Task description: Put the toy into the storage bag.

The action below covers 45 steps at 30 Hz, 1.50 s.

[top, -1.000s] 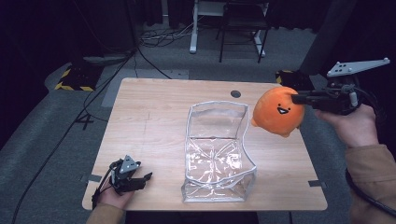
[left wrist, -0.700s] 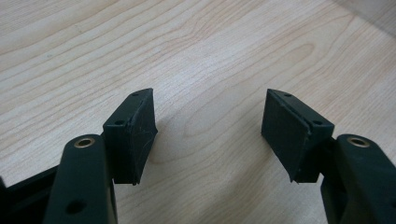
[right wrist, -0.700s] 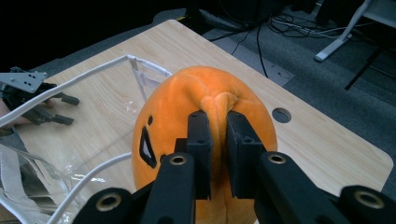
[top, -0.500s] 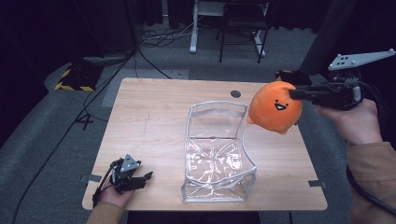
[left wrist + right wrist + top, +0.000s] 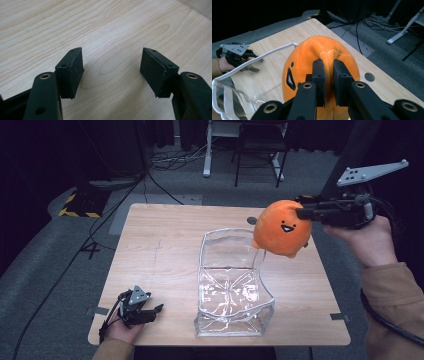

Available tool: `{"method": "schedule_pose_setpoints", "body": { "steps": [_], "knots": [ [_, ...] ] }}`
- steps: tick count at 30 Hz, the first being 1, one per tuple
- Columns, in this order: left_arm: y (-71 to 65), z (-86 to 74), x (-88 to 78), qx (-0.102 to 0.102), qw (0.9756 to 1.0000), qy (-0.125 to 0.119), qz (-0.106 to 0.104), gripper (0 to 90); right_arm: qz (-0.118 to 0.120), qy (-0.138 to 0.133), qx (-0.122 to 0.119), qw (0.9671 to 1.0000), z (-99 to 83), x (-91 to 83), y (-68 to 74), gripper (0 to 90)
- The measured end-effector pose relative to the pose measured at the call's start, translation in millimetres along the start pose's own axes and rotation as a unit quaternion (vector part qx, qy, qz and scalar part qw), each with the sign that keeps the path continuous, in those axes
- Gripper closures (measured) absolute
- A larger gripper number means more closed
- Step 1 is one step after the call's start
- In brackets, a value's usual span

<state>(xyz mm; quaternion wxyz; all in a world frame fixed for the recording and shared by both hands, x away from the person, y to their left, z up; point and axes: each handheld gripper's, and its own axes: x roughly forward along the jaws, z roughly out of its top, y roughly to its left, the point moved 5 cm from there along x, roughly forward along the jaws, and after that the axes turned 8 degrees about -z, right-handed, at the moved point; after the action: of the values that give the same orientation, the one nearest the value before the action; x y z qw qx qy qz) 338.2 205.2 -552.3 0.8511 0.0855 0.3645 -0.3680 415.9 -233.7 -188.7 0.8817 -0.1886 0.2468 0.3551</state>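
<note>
Orange plush (image 5: 281, 229) pinched in nearly closed right claw (image 5: 329, 75), above bag (image 5: 232, 290).

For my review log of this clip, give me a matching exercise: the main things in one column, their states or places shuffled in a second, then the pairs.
Things:
1. orange plush toy
2. clear bag
3. left claw
4. right claw

States:
A. open, low at the table's near left corner
B. standing open on the table
C. held in the air over the bag's far edge
D. pinching a fold of plush

Pairs: 1-C, 2-B, 3-A, 4-D
</note>
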Motion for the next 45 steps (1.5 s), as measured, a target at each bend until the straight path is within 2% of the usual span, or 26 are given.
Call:
{"method": "schedule_pose_setpoints", "body": {
  "steps": [14,24,37,45],
  "knots": [
    [0.2,0.1,0.0,0.000,1.0000,0.000,0.000,35.6,0.031,0.002,-0.023,0.9993,24.6,34.7,23.7,81.0],
    [0.4,0.5,0.4,-0.001,1.0000,-0.001,0.000,35.5,0.053,0.005,-0.029,0.9981,31.8,62.6,39.3,80.9],
    [0.4,0.5,0.3,-0.001,1.0000,-0.001,0.000,35.5,0.078,0.032,-0.033,0.9959,24.5,102.9,56.7,80.9],
    [0.4,0.5,0.3,-0.001,1.0000,-0.001,0.000,35.5,0.091,0.058,-0.037,0.9935,8.5,131.1,67.2,80.8]
  ]
}}
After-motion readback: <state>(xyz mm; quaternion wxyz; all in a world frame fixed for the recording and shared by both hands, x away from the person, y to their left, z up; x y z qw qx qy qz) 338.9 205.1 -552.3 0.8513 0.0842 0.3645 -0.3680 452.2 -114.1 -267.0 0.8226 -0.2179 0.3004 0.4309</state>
